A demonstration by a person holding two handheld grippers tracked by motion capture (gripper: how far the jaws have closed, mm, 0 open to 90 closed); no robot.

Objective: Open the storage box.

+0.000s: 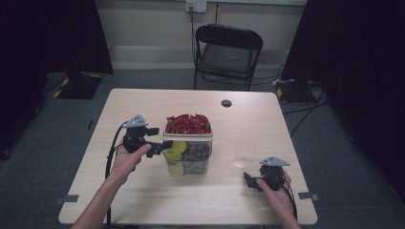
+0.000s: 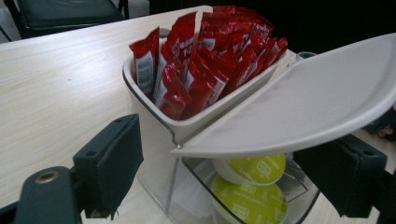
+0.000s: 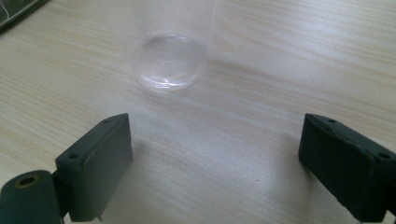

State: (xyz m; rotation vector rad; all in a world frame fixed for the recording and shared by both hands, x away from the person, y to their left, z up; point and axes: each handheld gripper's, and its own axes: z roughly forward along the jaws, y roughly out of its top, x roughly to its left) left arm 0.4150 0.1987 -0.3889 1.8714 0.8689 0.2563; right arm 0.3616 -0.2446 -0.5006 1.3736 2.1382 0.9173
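A clear container (image 1: 196, 155) stands mid-table, with a white top tray (image 2: 140, 88) full of red sachets (image 2: 205, 60). Its lower part holds yellow-green capsules (image 2: 252, 200). A white flap (image 2: 317, 102) is tilted up at the container's front, over the capsules. My left gripper (image 1: 160, 149) is open at the container's left side; in the left gripper view (image 2: 229, 172) its jaws stand wide on either side of the front corner, and the flap reaches over the right jaw. A clear cup (image 1: 244, 155) stands right of the container. My right gripper (image 3: 219, 154) is open, empty, just short of the cup (image 3: 168, 56).
A black folding chair (image 1: 227, 52) stands beyond the table's far edge. A small dark round hole (image 1: 226, 103) sits in the tabletop (image 1: 143, 102) near the back. Dark curtains hang at both sides. Bare wood lies around the container and cup.
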